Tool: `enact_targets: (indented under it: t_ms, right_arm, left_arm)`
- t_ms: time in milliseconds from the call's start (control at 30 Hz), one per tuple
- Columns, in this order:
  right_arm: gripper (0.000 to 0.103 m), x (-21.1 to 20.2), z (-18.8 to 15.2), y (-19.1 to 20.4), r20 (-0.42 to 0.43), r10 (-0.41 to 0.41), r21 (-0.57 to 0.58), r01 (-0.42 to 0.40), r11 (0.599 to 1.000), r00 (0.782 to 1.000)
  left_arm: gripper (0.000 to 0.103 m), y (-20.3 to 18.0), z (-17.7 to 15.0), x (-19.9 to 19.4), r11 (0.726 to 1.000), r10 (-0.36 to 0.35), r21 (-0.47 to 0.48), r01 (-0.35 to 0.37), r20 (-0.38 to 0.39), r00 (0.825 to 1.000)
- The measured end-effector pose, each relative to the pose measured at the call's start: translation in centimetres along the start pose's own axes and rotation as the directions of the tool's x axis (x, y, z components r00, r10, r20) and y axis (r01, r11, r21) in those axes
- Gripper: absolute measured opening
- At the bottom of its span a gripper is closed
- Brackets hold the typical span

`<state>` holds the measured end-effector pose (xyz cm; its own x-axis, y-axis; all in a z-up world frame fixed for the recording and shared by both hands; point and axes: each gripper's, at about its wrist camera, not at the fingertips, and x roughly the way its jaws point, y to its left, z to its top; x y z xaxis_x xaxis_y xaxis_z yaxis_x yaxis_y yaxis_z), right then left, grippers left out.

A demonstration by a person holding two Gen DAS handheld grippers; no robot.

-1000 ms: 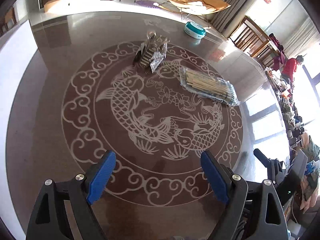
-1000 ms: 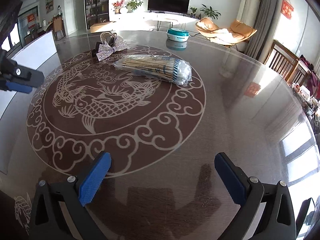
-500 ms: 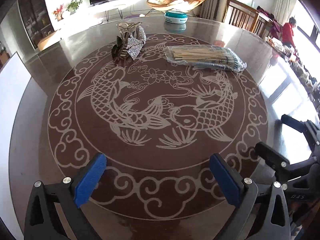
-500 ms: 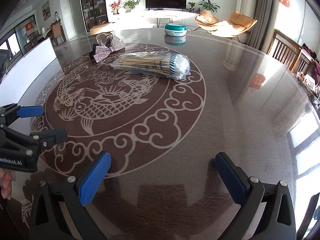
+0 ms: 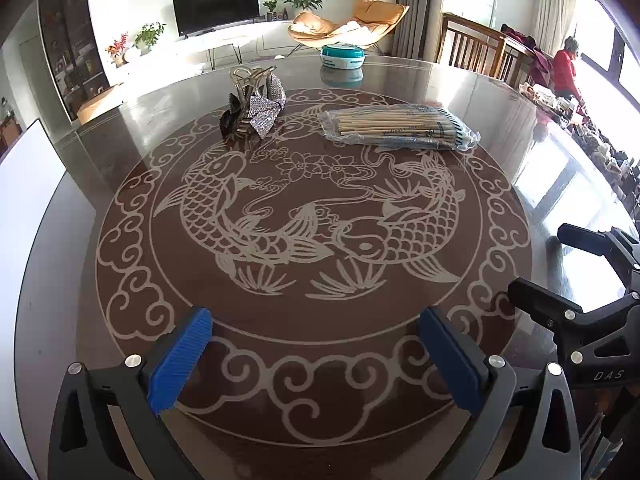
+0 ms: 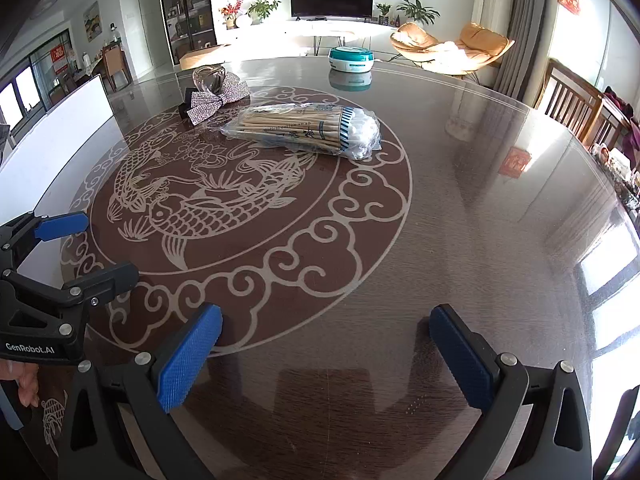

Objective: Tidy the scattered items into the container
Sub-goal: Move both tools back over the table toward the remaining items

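A clear bag of wooden cotton swabs lies on the far side of the round table. A glittery silver bow hair clip sits to its left. A round teal-and-white container stands at the table's far edge, lid on. My left gripper is open and empty over the near rim; it also shows in the right wrist view. My right gripper is open and empty, to the right of the left one.
The dark glass table bears a pale fish and cloud pattern. A white board stands at its left edge. Wooden chairs stand at the right. A person in red is far right.
The left gripper has swung round and tilted up, bringing the room, the container and the right gripper into its view. The right gripper has barely moved. Both stay open.
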<state>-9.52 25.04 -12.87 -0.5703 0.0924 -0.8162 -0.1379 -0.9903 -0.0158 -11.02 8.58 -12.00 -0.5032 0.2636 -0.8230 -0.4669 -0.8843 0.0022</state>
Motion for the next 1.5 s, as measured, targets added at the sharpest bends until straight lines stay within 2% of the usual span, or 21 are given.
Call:
enact_targets:
  t_ms: [300, 467, 667, 1500]
  right_arm:
    - [0.103, 0.0, 0.0, 0.0, 0.000, 0.000, 0.000, 0.000, 1.000, 1.000]
    - [0.103, 0.0, 0.0, 0.0, 0.000, 0.000, 0.000, 0.000, 1.000, 1.000]
    - [0.103, 0.0, 0.0, 0.0, 0.000, 0.000, 0.000, 0.000, 1.000, 1.000]
    - [0.103, 0.1, 0.0, 0.0, 0.000, 0.000, 0.001, 0.000, 1.000, 1.000]
  left_arm:
    - [0.103, 1.0, 0.7, 0.3, 1.000, -0.009, 0.013, 0.010, -0.051, 0.999]
    - [0.103, 4.1, 0.8, 0.4, 0.993, 0.059, -0.097, -0.065, -0.060, 0.996]
    - [0.103, 6.8, 0.5, 0.4, 0.979, 0.105, -0.169, -0.113, -0.052, 0.993]
    - [0.103, 6.7, 0.1, 0.1, 0.977, 0.118, -0.174, -0.120, -0.017, 0.993]
